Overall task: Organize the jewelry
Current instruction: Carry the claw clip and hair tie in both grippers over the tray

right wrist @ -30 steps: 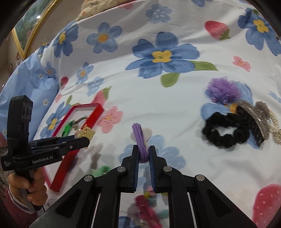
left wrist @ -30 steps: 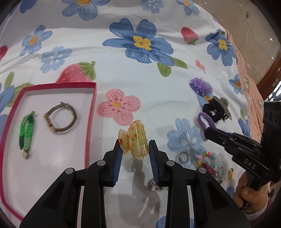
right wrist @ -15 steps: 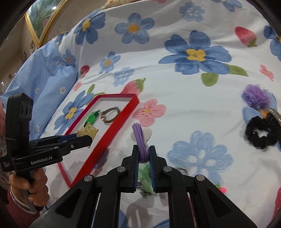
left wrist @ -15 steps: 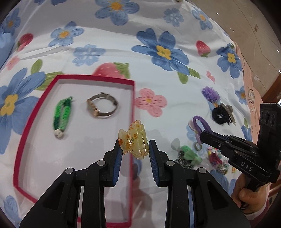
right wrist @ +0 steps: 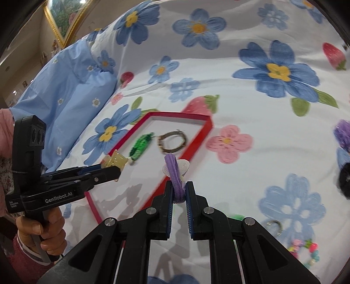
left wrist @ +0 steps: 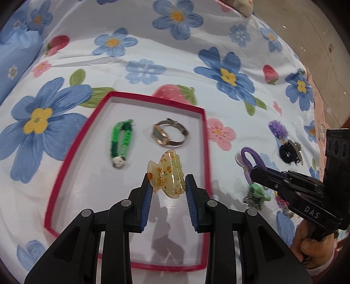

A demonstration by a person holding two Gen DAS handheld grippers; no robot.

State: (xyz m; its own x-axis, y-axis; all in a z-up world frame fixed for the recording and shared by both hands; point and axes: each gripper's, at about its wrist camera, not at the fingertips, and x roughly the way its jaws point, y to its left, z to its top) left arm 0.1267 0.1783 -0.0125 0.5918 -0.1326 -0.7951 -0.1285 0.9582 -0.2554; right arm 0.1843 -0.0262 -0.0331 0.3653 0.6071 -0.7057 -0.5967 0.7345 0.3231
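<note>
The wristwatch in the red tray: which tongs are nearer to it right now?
Left. The left tongs, holding the yellow claw clip, hang over the red tray beside the wristwatch; the right tongs are outside its rim.

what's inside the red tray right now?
Inside the red tray: a green braided band and a watch on the white liner. The left claw holds the amber hair clip above, hiding liner beneath it.

White bedsheet point(left wrist: 166, 43) printed with blue flowers and strawberries, light blue flowered pillow point(right wrist: 65, 87) at far left, gold-framed picture point(right wrist: 63, 19) on wall, shiny beige tiled floor point(left wrist: 317, 32) at far right
</note>
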